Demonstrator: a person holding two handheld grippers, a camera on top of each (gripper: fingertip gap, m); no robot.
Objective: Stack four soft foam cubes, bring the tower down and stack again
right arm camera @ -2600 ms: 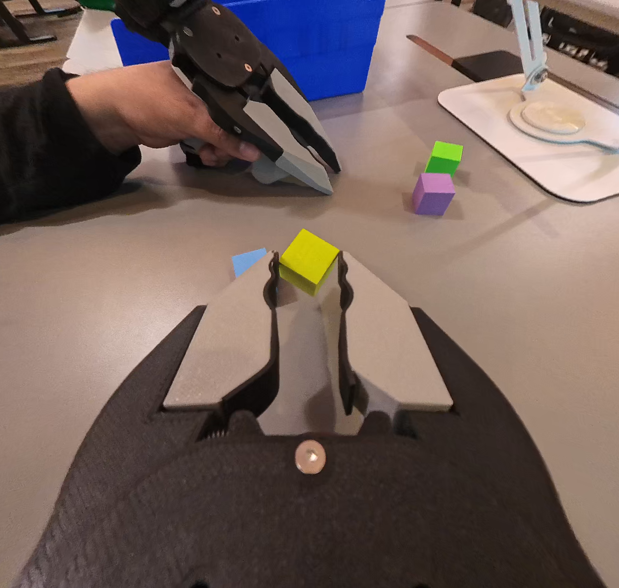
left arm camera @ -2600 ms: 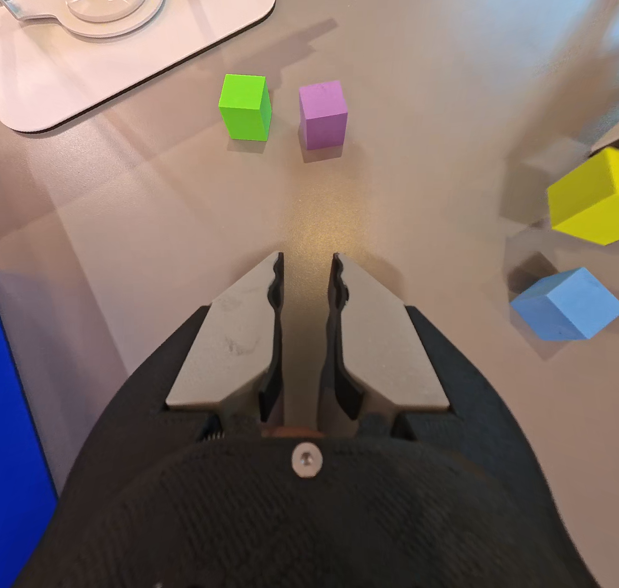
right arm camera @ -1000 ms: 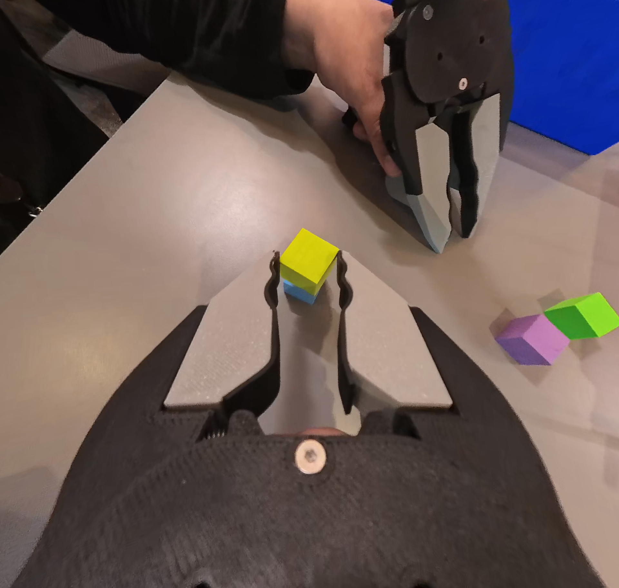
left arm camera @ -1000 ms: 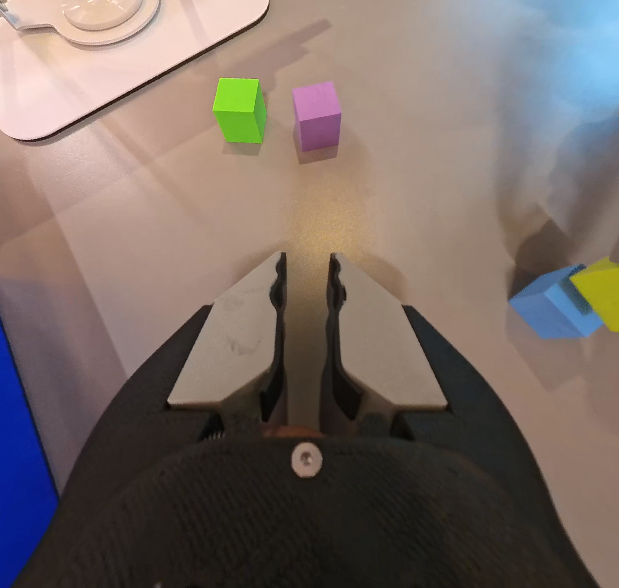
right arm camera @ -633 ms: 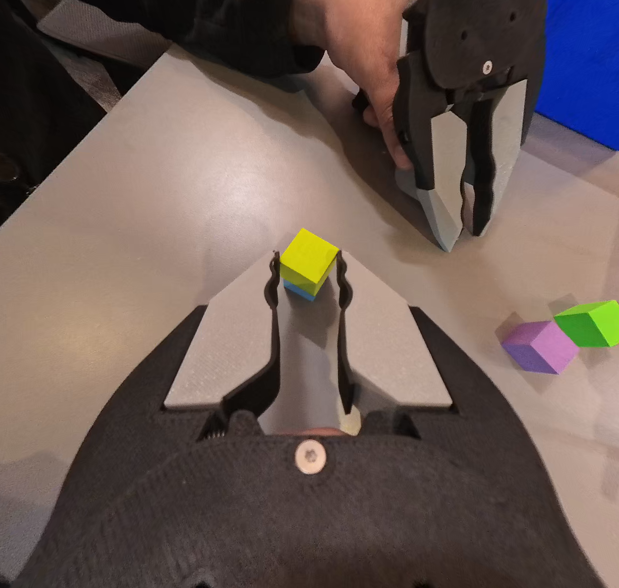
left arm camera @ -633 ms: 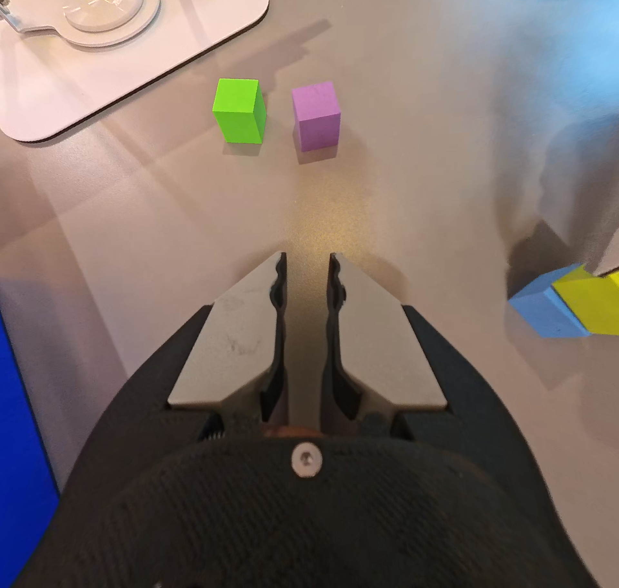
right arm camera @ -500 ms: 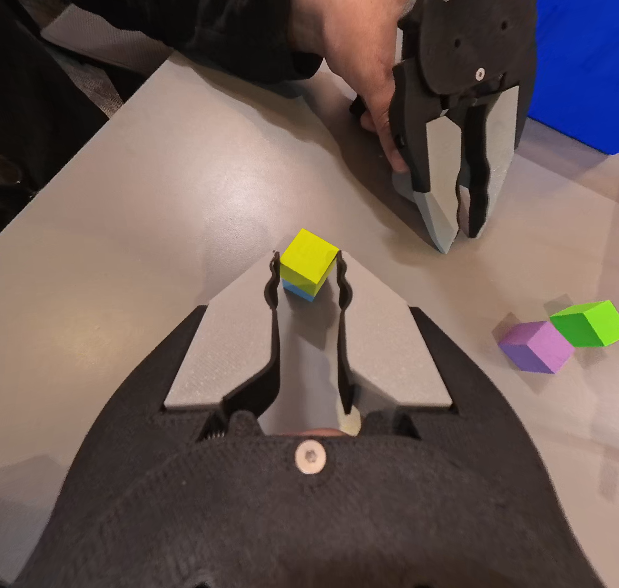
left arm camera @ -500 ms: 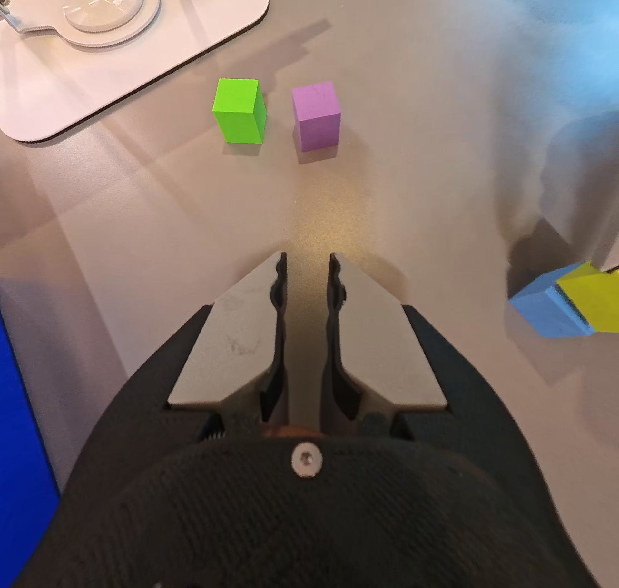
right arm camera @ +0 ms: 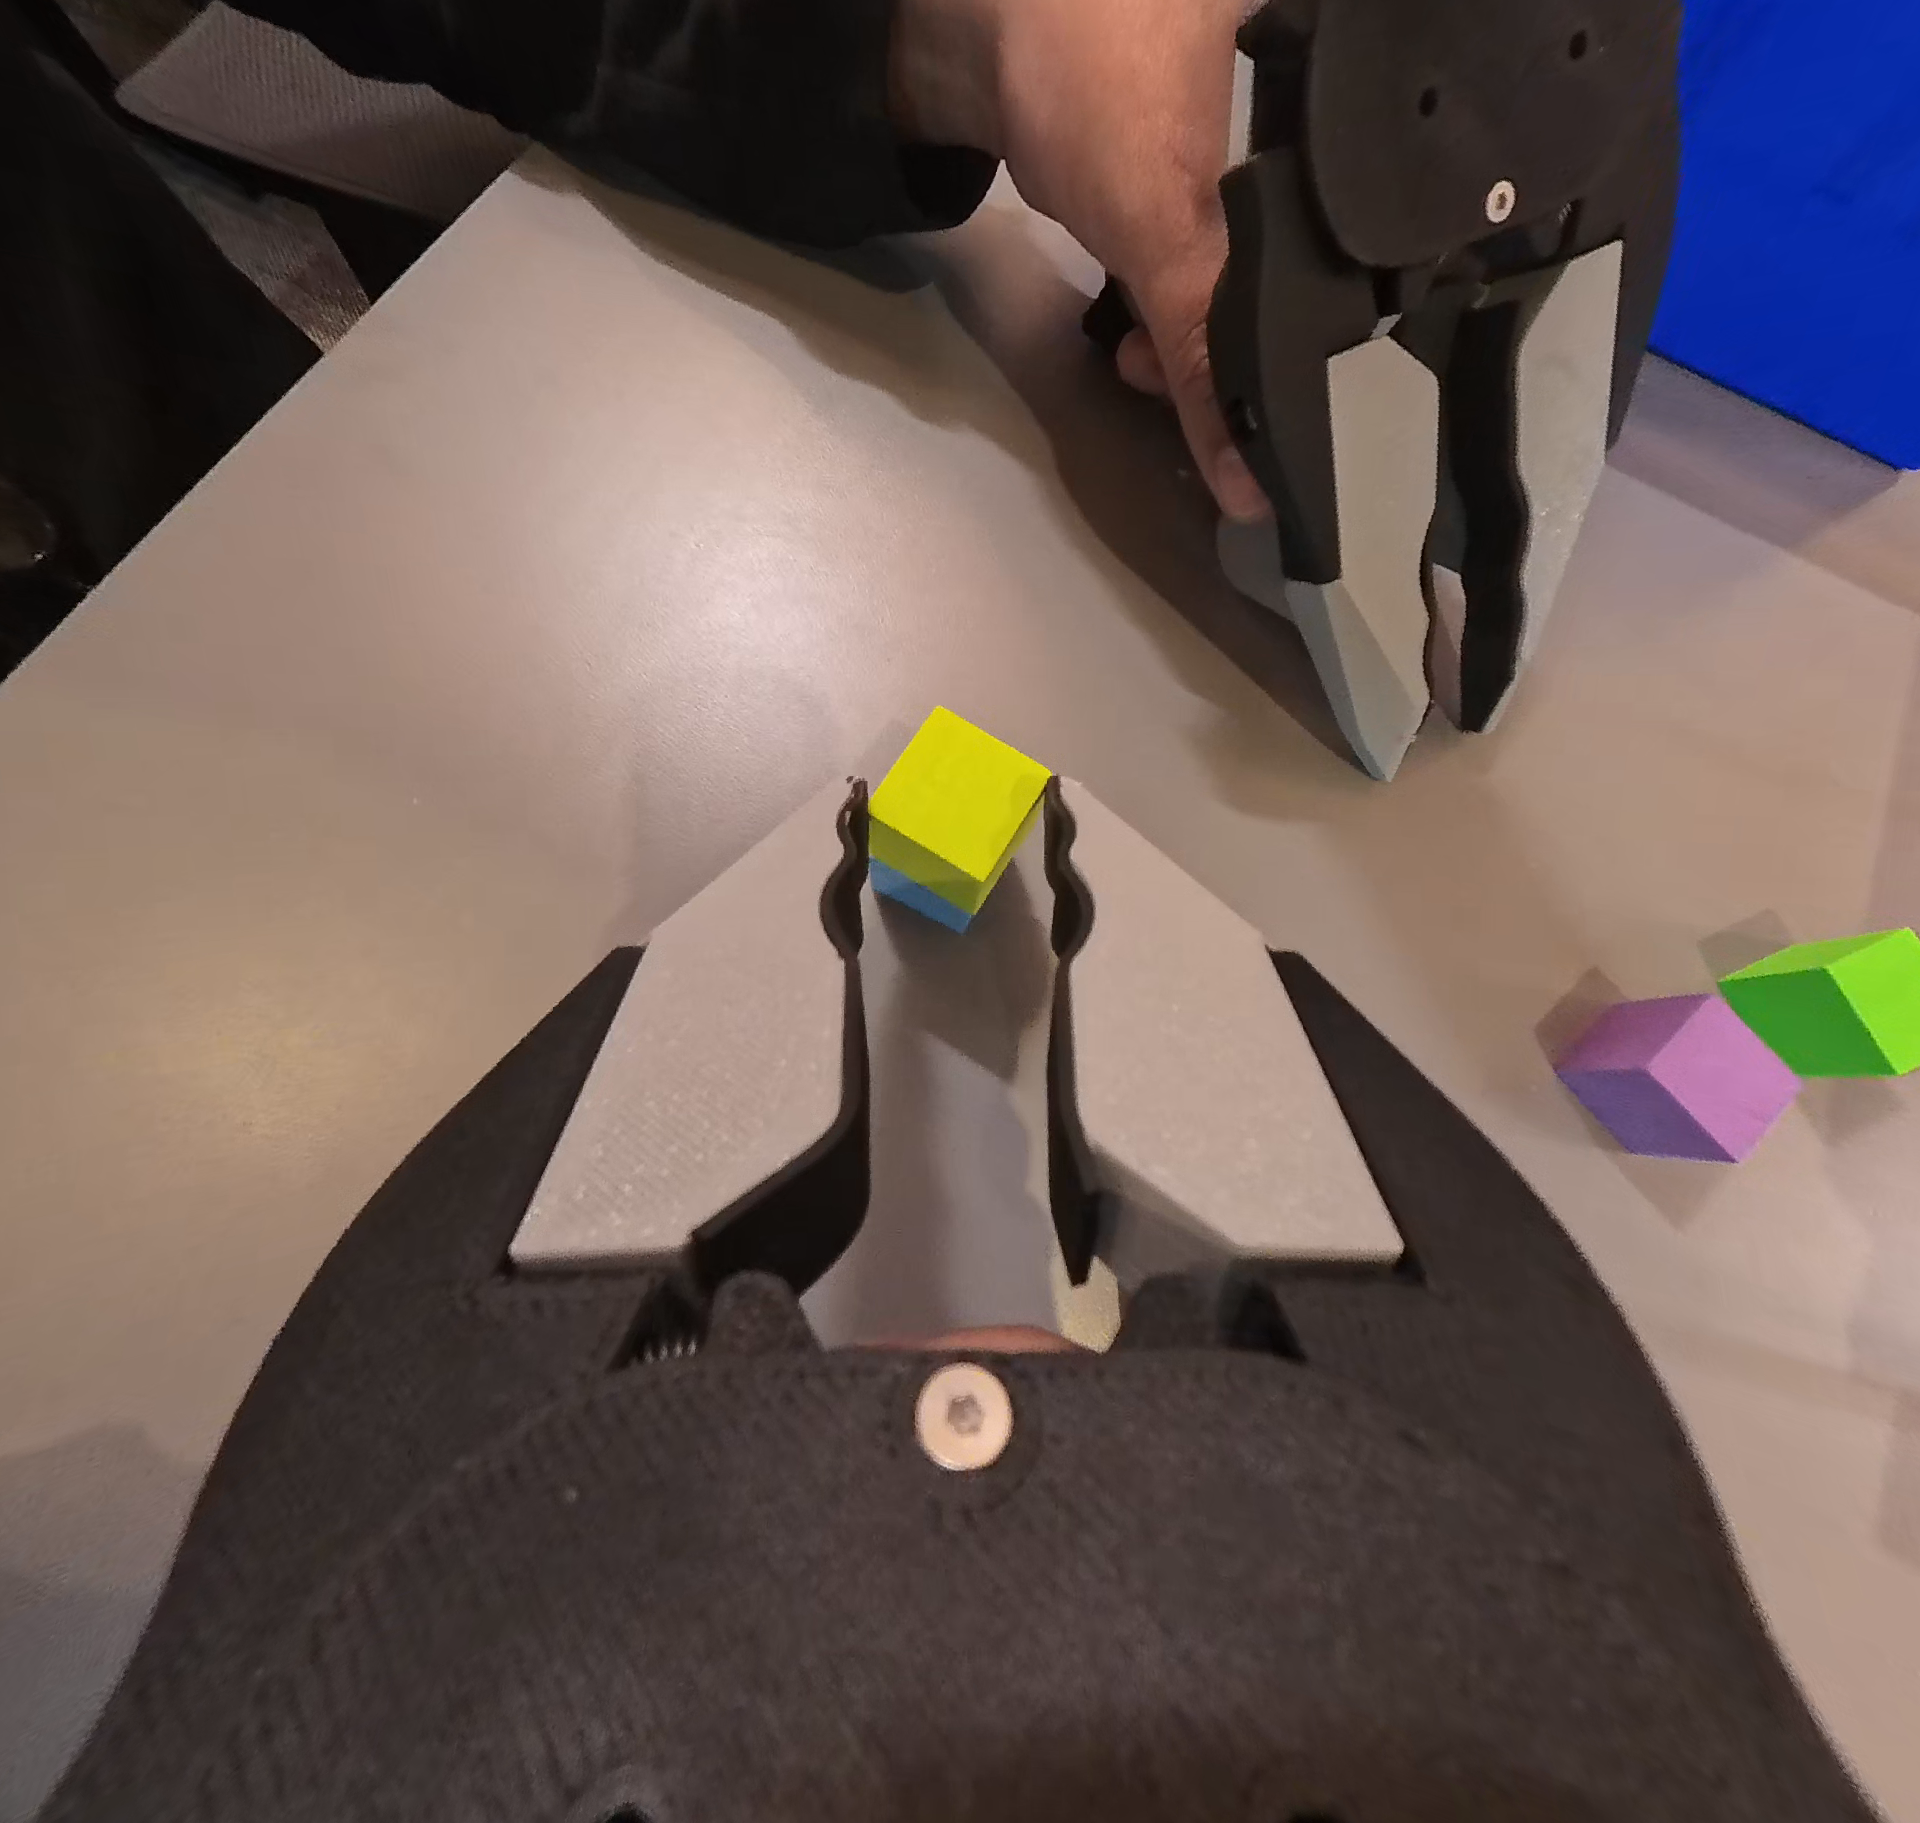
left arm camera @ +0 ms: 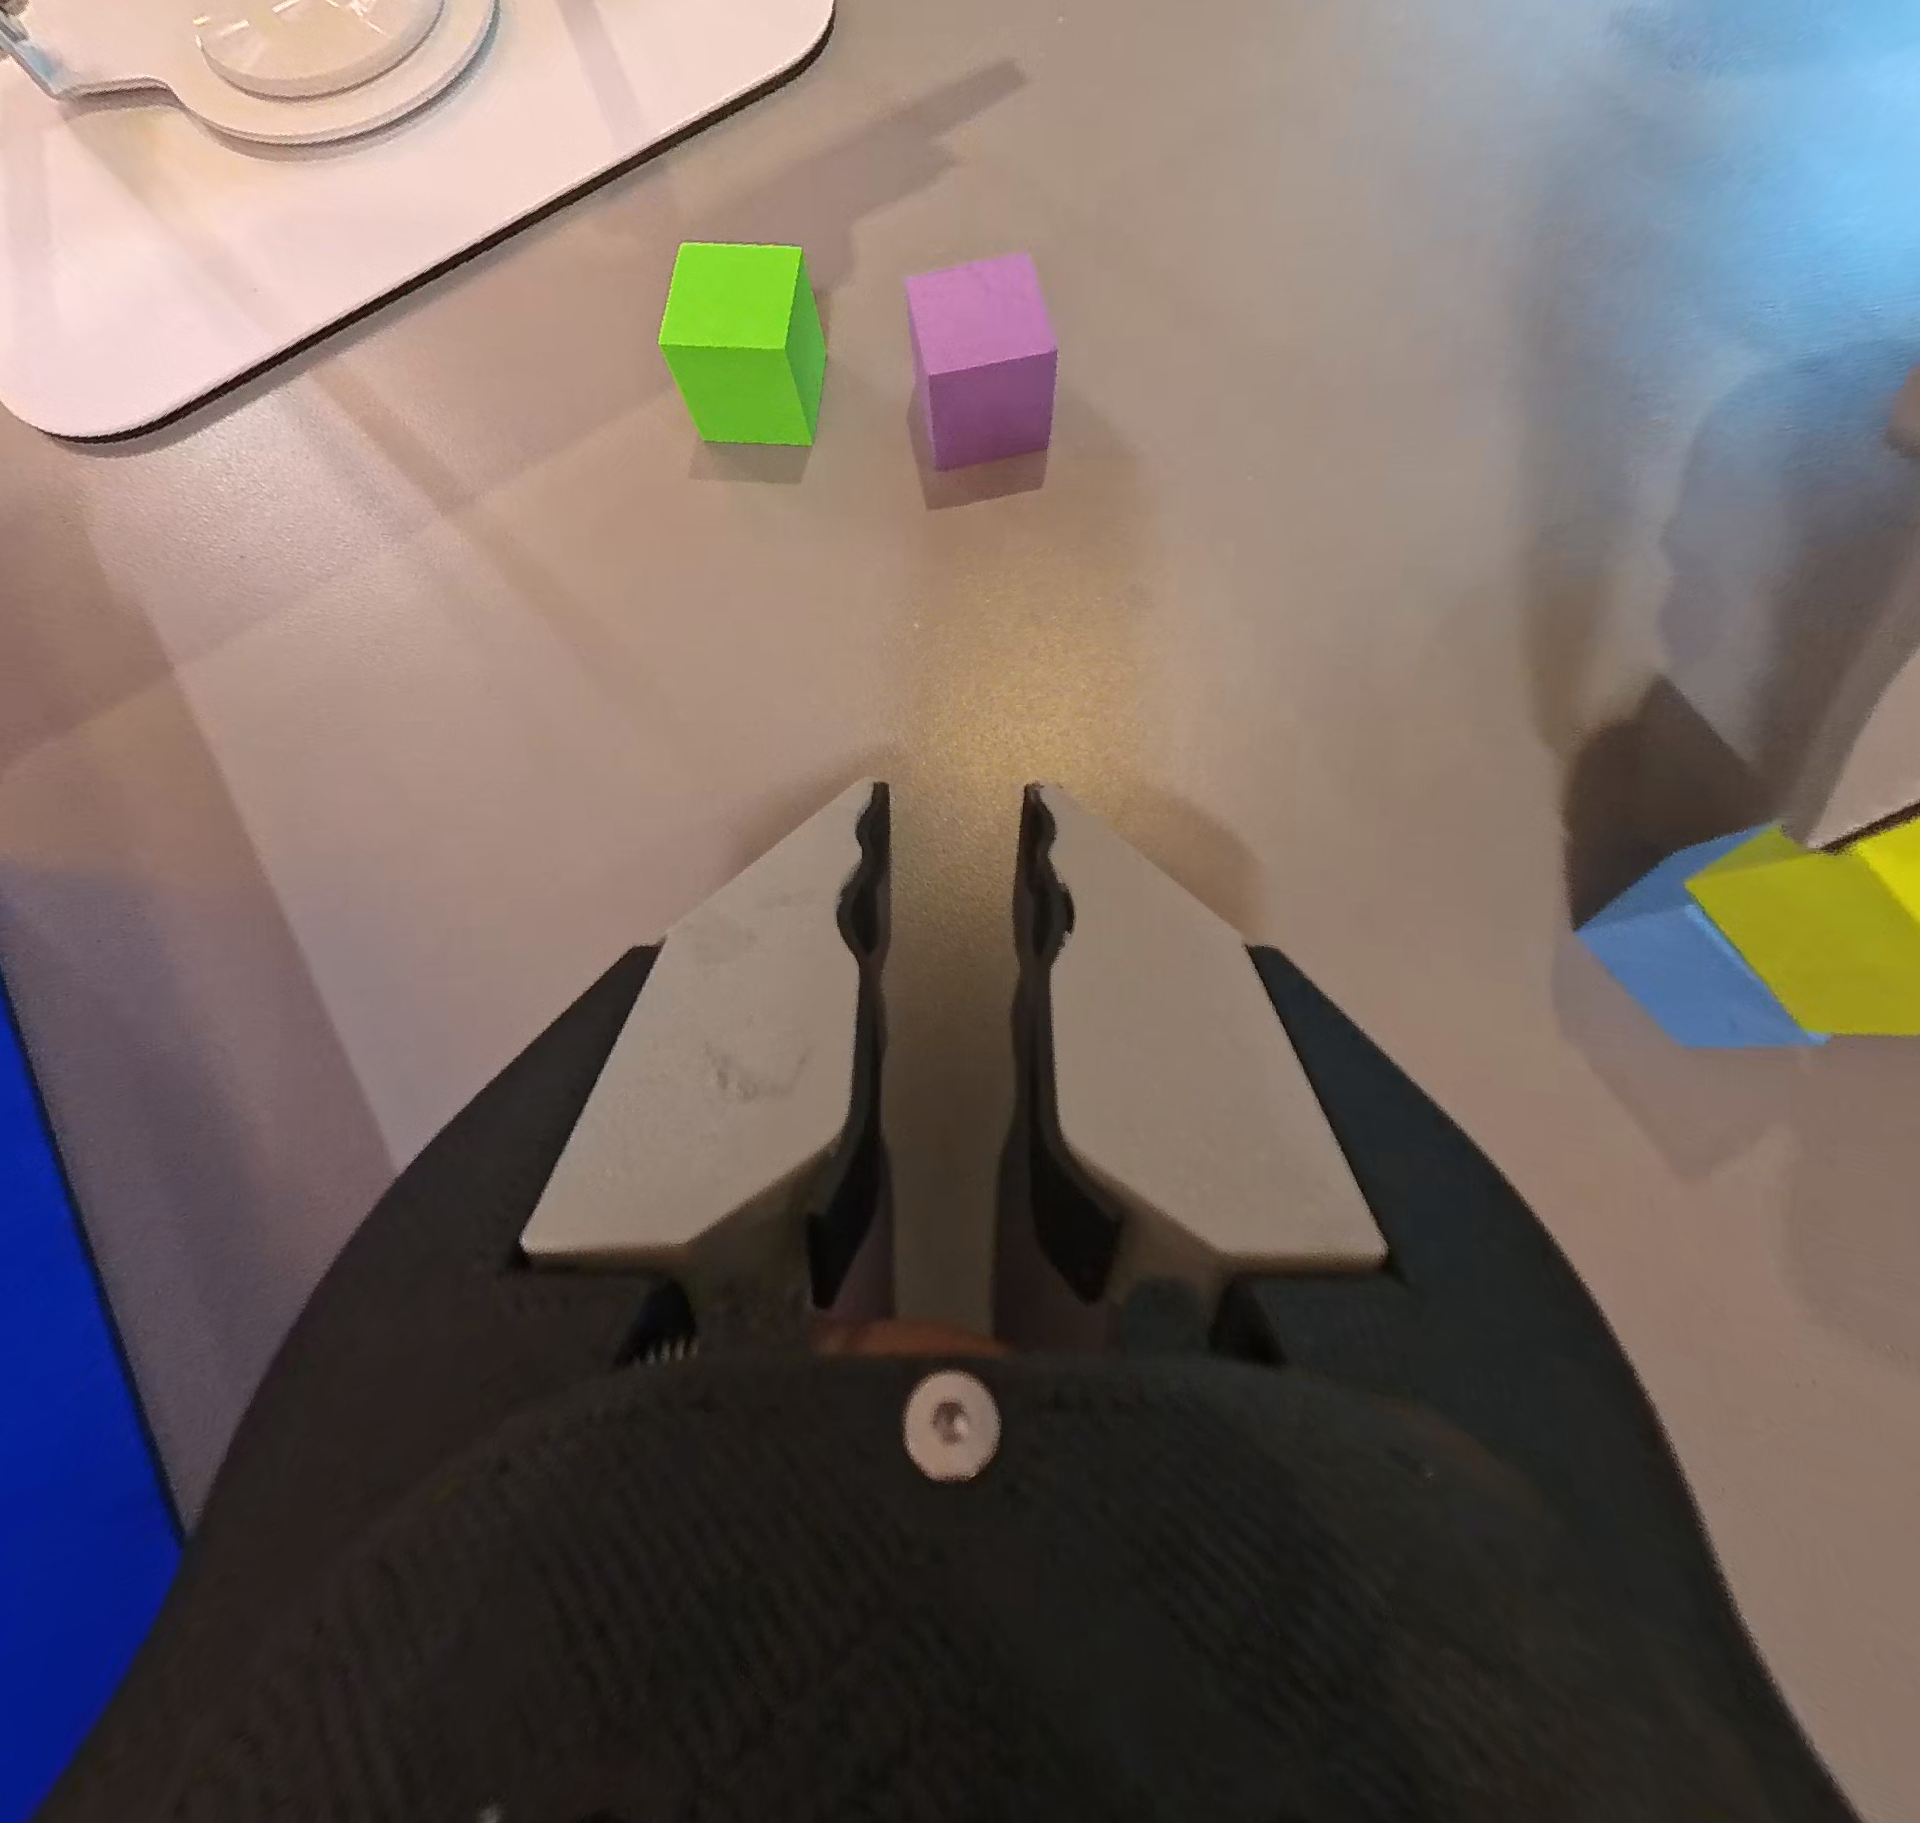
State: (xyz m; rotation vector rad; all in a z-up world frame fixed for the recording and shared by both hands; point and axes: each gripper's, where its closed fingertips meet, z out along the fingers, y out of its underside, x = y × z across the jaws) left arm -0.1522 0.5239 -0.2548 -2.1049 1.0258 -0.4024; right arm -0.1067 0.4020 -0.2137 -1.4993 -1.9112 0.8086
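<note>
Since the earliest frame the yellow cube [right arm camera: 954, 805] has travelled from beside the blue cube [right arm camera: 914, 900] to on top of it, and the right gripper [right arm camera: 952, 799] still clasps it between its fingertips at the centre of the right wrist view. The pair also shows at the right edge of the left wrist view, yellow over blue. The left gripper [left arm camera: 954, 799] stays put, its tips down by the grey table [left arm camera: 1247, 423], its jaws slightly parted with nothing between them. The green cube [left arm camera: 740, 356] and purple cube [left arm camera: 983, 371] sit side by side, apart, in the upper middle of the left wrist view. A white board [left arm camera: 312, 204] fills the upper left, and a blue bin [right arm camera: 1808, 142] the upper right of the right wrist view.
</note>
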